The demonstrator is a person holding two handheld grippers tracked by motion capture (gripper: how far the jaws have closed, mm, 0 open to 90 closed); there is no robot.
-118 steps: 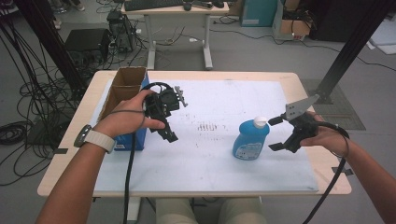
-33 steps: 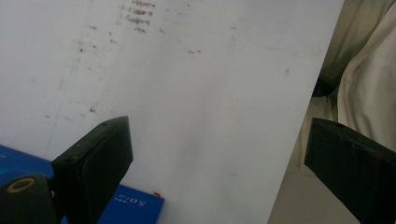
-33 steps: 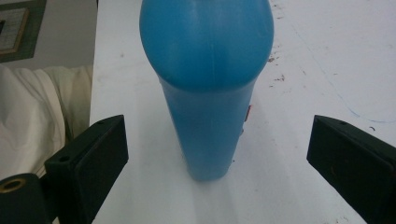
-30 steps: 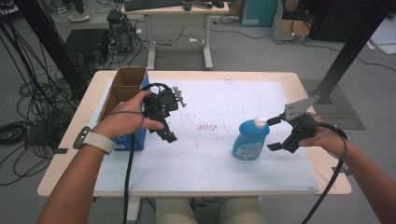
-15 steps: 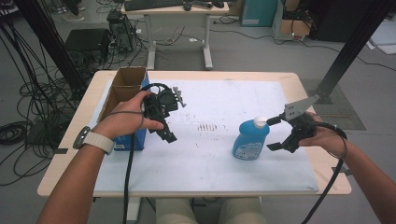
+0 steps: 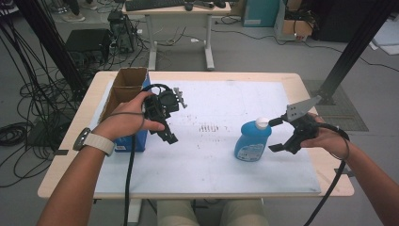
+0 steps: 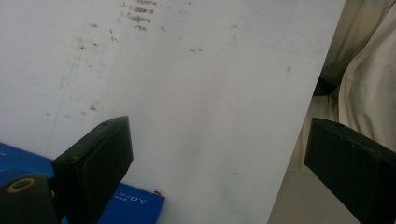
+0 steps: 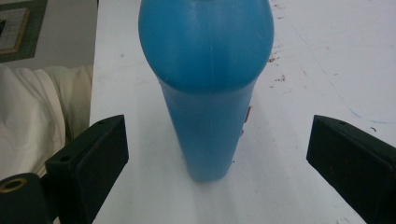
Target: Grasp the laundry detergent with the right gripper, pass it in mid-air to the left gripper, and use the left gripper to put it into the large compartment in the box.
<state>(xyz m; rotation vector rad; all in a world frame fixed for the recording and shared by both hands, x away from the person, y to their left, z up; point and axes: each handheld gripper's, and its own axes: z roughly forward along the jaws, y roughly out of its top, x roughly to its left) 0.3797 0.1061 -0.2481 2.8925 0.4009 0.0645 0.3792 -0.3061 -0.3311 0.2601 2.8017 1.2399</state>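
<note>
While the blue detergent bottle stands upright on the white-covered table, nothing looks grasped yet: the right gripper sits just beside it, fingers spread wide either side, apparently lining up a pick. The bottle is glossy blue plastic with a white cap and front label. Over by the cardboard box, the left gripper hangs wide open, empty.

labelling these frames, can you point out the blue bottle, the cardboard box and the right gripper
blue bottle (image 6: pixel 252 141): high view, on its body.
cardboard box (image 6: pixel 123 90): high view, on its inner divider wall.
right gripper (image 6: pixel 277 134): high view, midway between its open jaws.
</note>
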